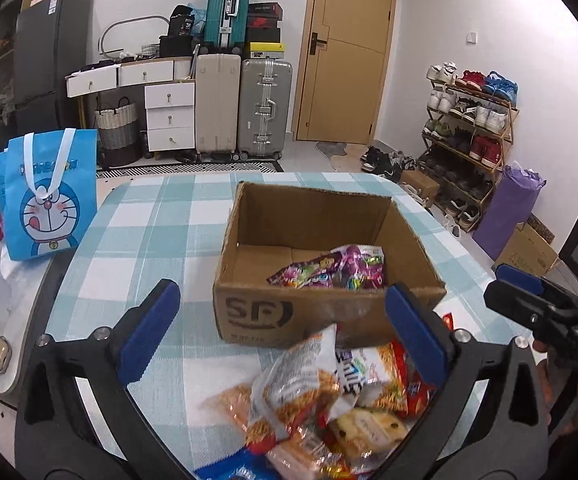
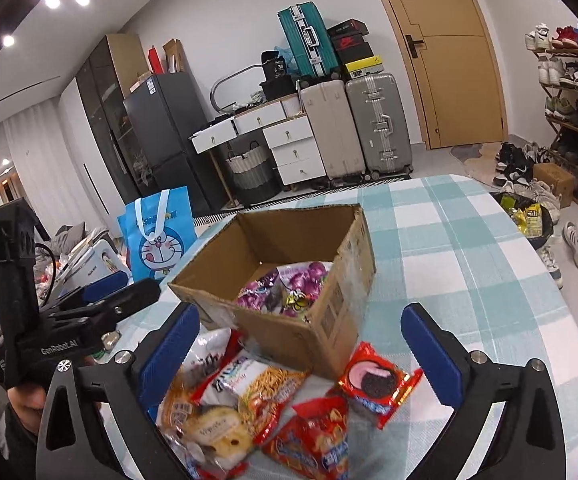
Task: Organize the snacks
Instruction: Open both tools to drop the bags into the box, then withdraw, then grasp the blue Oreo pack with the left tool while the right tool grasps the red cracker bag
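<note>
- Landmark: cardboard box [image 1: 329, 280], open-topped, on the checked tablecloth [image 1: 149, 232]. I place everything else relative to it.
- Already in the box: purple snack packets [image 1: 341, 268], lying on its floor toward its right side.
- Not yet boxed: snack pile [image 1: 321, 396] on the cloth, against the box's near wall, on my side of it.
- Pile contents, seen from the right wrist: noodle-snack bag [image 2: 265, 392] nearest the box's near-left corner; pale bun packet [image 2: 217, 432] just nearer me than that; red chip bag [image 2: 313, 436] in the middle; red cookie packet [image 2: 377, 384] off the box's near-right corner, slightly apart from the rest.
- Left gripper [image 1: 285, 336]: jaws wide apart, holding nothing, poised over the left part of the pile with the box straight ahead.
- Right gripper [image 2: 309, 344]: jaws wide apart, holding nothing, straddling the pile's right part.
- Deciding relation, as I judge it: the cookie packet lies just inside my right gripper's right finger, so the right hand is nearer to it. Its long axis runs diagonally, from near-left to far-right, so I would turn the jaws to close across the short side.
- The noodle-snack bag lies nearer my left gripper.
- The lift into the box is short: forward and over the near wall.
</note>
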A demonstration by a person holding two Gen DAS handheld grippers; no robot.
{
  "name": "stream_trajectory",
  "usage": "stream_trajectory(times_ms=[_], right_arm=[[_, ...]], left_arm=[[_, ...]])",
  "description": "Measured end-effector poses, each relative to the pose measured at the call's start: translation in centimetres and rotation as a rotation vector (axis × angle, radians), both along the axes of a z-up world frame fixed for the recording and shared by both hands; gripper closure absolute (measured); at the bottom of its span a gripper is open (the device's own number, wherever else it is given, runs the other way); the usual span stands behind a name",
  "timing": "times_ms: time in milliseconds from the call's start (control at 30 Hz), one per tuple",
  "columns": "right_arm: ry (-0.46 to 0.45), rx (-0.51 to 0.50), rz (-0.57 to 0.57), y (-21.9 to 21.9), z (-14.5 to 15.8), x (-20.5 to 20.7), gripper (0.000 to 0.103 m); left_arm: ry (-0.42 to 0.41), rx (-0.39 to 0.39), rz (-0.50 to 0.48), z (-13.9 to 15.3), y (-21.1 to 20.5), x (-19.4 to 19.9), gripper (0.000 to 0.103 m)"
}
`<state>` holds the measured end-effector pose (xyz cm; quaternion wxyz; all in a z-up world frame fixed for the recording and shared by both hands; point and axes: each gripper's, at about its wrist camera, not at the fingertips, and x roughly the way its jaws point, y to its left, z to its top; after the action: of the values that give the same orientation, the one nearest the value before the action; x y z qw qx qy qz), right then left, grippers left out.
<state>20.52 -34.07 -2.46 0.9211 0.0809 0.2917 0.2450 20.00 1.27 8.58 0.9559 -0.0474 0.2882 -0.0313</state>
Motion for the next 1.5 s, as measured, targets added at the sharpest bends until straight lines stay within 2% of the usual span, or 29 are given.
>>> stream_trajectory(times_ms=[267, 433, 600, 800, 933, 1267, 1500], right_arm=[[0.033, -0.047, 0.022, -0.4, -1.9, -2.9, 0.001], [0.05, -0.058, 0.038, 0.1, -3.1, -3.8, 0.001], [0.041, -0.112, 0.064, 1.2, -3.8, -5.0, 0.001], [0.038, -0.141, 0.069, 1.6, -5.1, -6.0, 0.001], [0.083, -0.127, 0.063, 1.3, -6.2, -5.7, 0.001], [0.117, -0.132, 0.071, 1.7, -7.3, -5.0, 0.001], [0.169, -0.136, 0.107, 2.5, -8.7, -4.3, 0.001]], left_arm=[[0.002, 0.008, -0.005, -1.4, 1.1, -5.0, 0.001], [0.006, 0.036, -0.005, -2.4, 1.3, -7.2, 0.001], [0.015, 0.074, -0.006, -3.2, 1.3, -8.7, 0.001], [0.047, 0.053, 0.004, -5.1, 1.9, -9.7, 0.001], [0.07, 0.035, 0.001, -6.3, 2.0, -10.1, 0.001], [0.098, 0.098, -0.02, -8.5, 0.9, -10.6, 0.001], [0.119, 0.101, -0.039, -9.2, 1.1, -10.9, 0.001]])
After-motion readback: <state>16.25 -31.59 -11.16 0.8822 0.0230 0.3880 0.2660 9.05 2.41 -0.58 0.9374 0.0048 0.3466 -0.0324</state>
